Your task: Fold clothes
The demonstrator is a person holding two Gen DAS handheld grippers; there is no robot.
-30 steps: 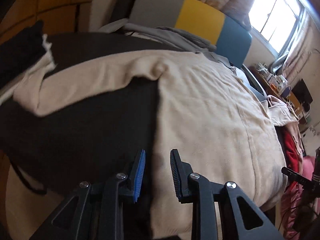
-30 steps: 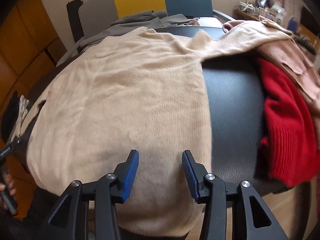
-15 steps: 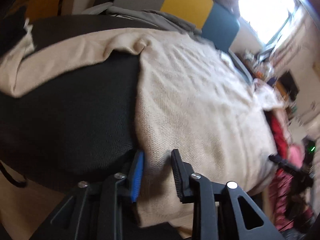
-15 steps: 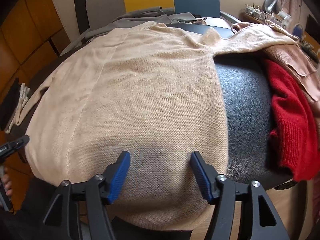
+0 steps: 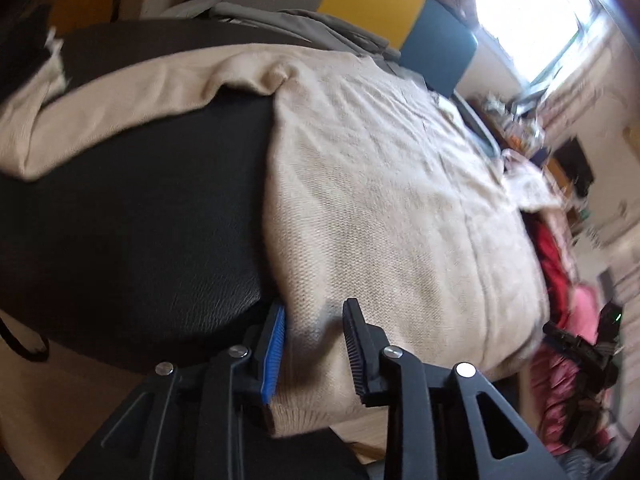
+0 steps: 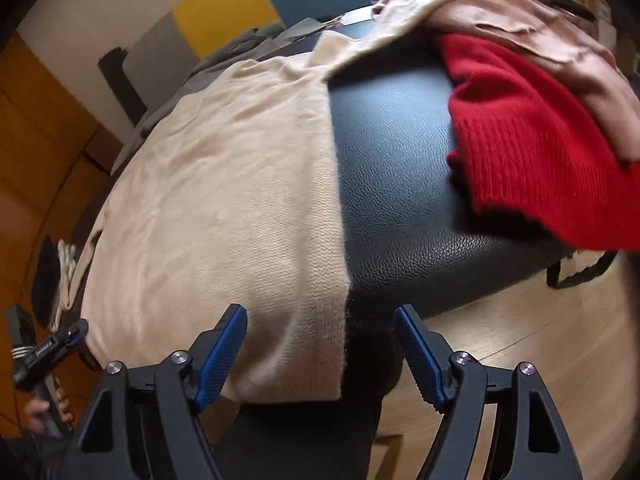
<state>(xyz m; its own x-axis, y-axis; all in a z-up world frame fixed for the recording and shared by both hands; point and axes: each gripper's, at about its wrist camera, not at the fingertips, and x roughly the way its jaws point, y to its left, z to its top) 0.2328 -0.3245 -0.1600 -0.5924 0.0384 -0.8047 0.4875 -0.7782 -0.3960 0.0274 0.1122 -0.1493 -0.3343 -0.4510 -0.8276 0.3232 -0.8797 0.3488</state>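
A beige knit sweater (image 5: 380,200) lies spread flat on a black leather surface (image 5: 140,220), sleeves out to both sides. My left gripper (image 5: 315,308) is at the sweater's lower left hem corner. Its jaws are opening, with the hem edge between them, against the blue pad and apart from the black one. In the right wrist view my right gripper (image 6: 320,310) straddles the lower right corner of the sweater (image 6: 224,200). Its jaws are opening wide, and neither pad touches the cloth.
A red knit garment (image 6: 528,140) and a pinkish-brown one (image 6: 540,40) are piled at the right of the black surface (image 6: 400,180). Grey clothes (image 5: 300,24) lie at the back before grey, yellow and blue panels. Wooden floor (image 6: 540,360) shows below the front edge.
The left gripper slid right onto the sweater's left hem edge; its jaws narrowed, then widened. The right gripper shifted right to the right hem corner, rolled, and spread its jaws.
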